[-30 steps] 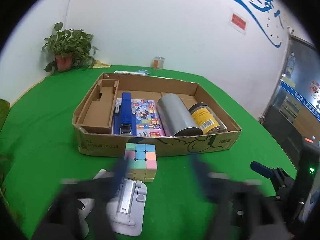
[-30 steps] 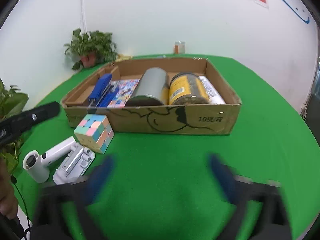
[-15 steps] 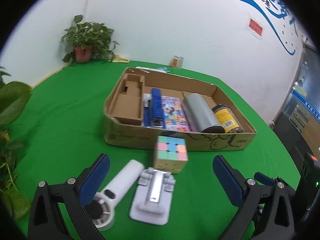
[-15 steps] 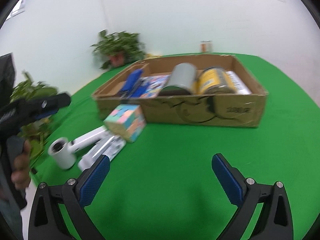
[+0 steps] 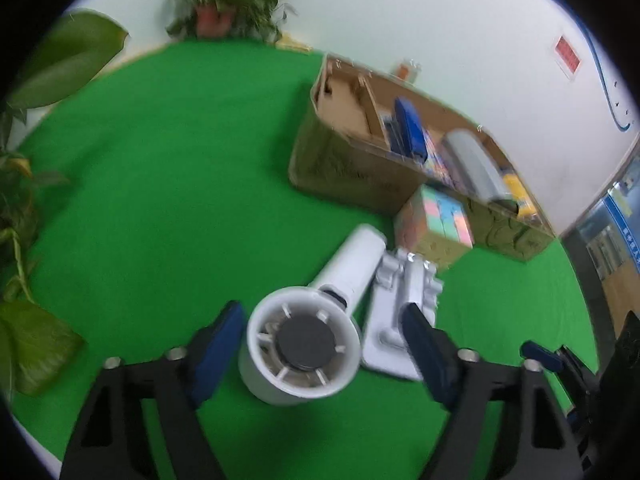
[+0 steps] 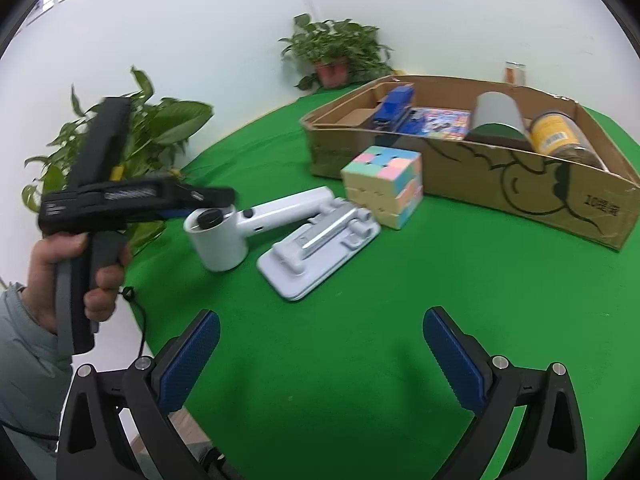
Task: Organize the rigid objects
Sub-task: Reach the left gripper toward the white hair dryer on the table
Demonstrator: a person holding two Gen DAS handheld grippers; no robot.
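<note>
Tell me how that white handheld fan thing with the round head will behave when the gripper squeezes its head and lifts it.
The white fan looks like hard plastic, so probably stiff and light. Its smooth round head could slip between the closing left gripper pads. The long handle sticks out sideways, so it may swing or droop when lifted.

Cube (image 6: pixel 386 184) before the box (image 6: pixel 480 176) (stand (image 6: pixel 320 252) just beside).

The jar (image 5: pixel 519 196) in the blurred left view is perhaps unreadable.
</note>
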